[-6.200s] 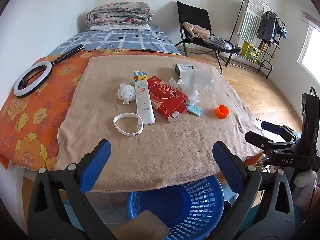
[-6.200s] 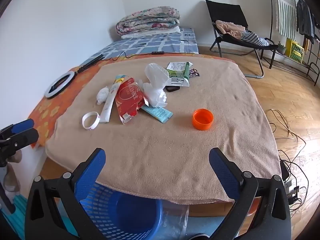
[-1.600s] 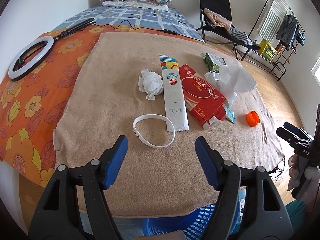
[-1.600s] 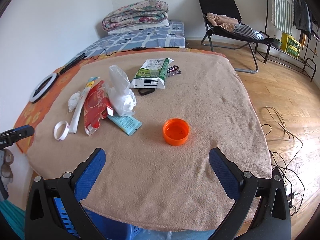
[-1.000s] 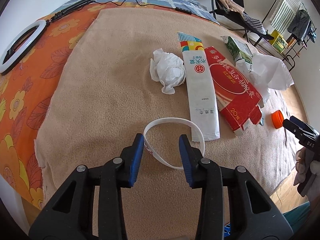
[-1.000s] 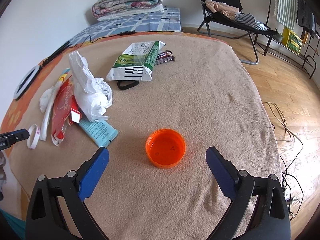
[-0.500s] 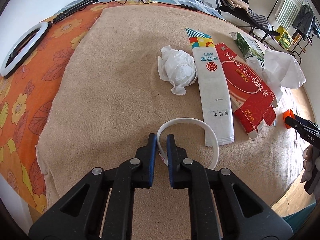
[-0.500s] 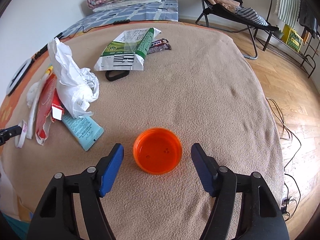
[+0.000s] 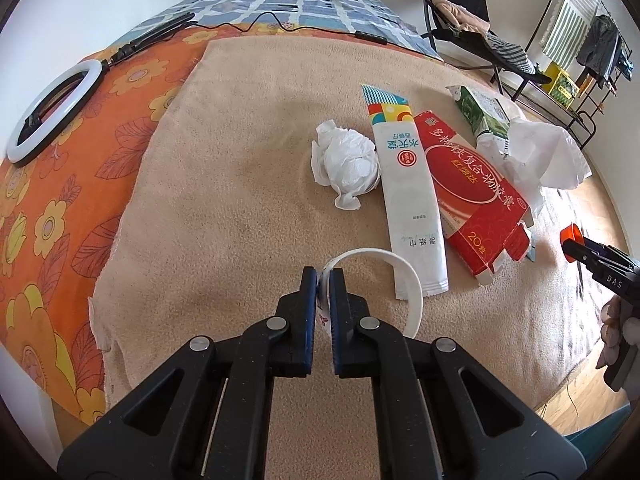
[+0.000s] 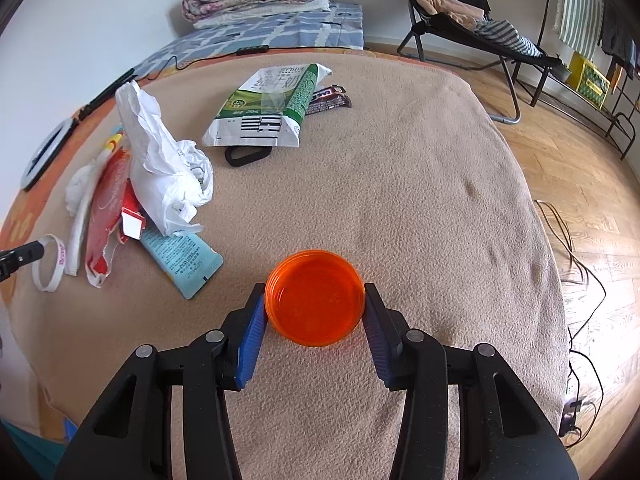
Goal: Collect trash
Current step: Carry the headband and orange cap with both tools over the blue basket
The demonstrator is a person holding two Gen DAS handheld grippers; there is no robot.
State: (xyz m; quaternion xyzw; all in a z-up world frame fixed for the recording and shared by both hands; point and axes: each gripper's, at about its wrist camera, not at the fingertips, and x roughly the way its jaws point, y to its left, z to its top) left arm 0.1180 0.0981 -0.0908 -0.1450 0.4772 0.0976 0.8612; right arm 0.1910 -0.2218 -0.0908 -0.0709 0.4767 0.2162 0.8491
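Now, step in hand: both grippers are at the grasp stage of collecting trash off the tan blanket (image 10: 400,184), each with its own piece.
Left gripper (image 9: 323,280): shut on the white ring (image 9: 408,280); the pads pinch the ring's near-left rim with only the thin band between them.
White ring, place: it lies on the blanket just in front of the long white packet (image 9: 412,200), its far side touching or just under that packet's near end.
Right gripper (image 10: 315,300): its jaws have just been closing around the orange lid (image 10: 315,298), which sits between them; both blue pads appear to meet the lid's sides, so I judge it gripped.
Orange lid, place: on bare blanket, to the right of the long white packet and the litter heaped beside it, near the pale blue tube (image 10: 180,258) but apart from it.
Litter not yet taken: the crumpled tissue (image 9: 348,164), the red box (image 9: 472,196), the white plastic bag (image 10: 160,160) and the green-and-white carton (image 10: 268,112), all clustered about the long white packet.
Next move calls for: lifting both pieces straight up without dragging the blanket, then carrying them to a bin, which is not in view here.
Risk, as I judge it: the ring is thin and springy and may twist out of the pinch.
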